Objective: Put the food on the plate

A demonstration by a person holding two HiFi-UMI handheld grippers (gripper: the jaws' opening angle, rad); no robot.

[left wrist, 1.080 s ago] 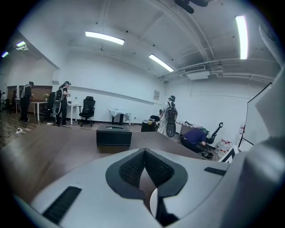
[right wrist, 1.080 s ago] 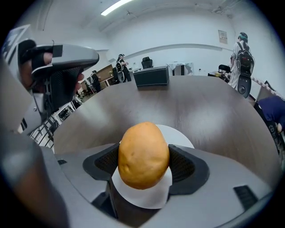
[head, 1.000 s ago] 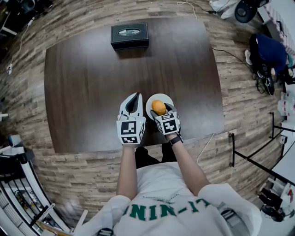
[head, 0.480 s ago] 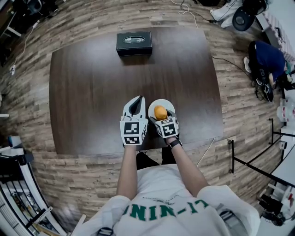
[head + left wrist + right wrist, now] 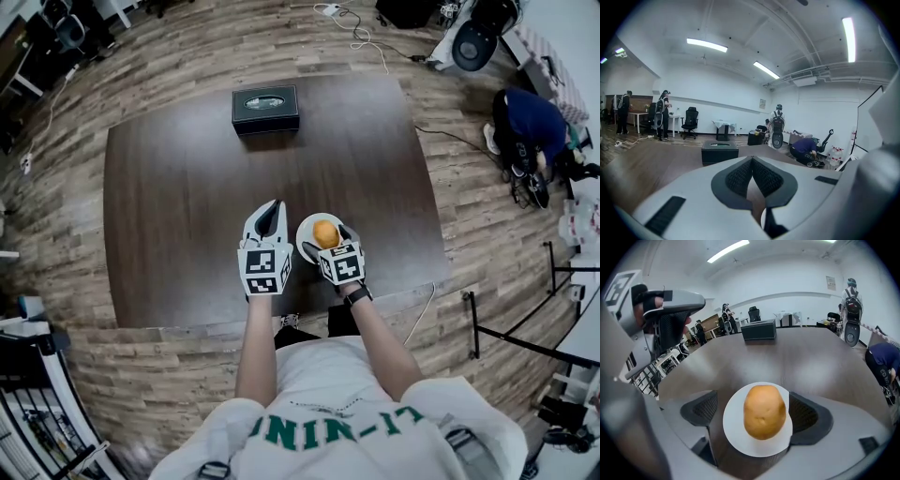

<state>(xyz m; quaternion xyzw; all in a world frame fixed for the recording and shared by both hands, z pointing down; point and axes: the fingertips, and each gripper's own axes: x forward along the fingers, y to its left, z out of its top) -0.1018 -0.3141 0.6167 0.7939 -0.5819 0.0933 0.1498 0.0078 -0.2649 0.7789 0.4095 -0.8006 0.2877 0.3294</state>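
An orange-brown potato (image 5: 764, 411) lies on a small white plate (image 5: 757, 446) near the table's front edge. My right gripper (image 5: 754, 399) stands around it with its jaws opening. Both dark pads (image 5: 705, 408) are off the potato, the left one by a clear gap. In the head view the potato (image 5: 325, 233) sits on the plate (image 5: 306, 228) between the right gripper's (image 5: 328, 240) fingers. My left gripper (image 5: 272, 206) hovers just left of the plate, shut and holding nothing. Its tips (image 5: 752, 160) meet in the left gripper view.
A black tissue box (image 5: 265, 110) stands at the far middle of the dark wooden table (image 5: 187, 187). The left gripper (image 5: 670, 310) hangs at the upper left of the right gripper view. A person (image 5: 530, 122) crouches on the floor at the right, and cables lie nearby.
The right gripper's jaws have spread apart from the potato, which now rests on the plate. The left gripper has stayed shut beside the plate.
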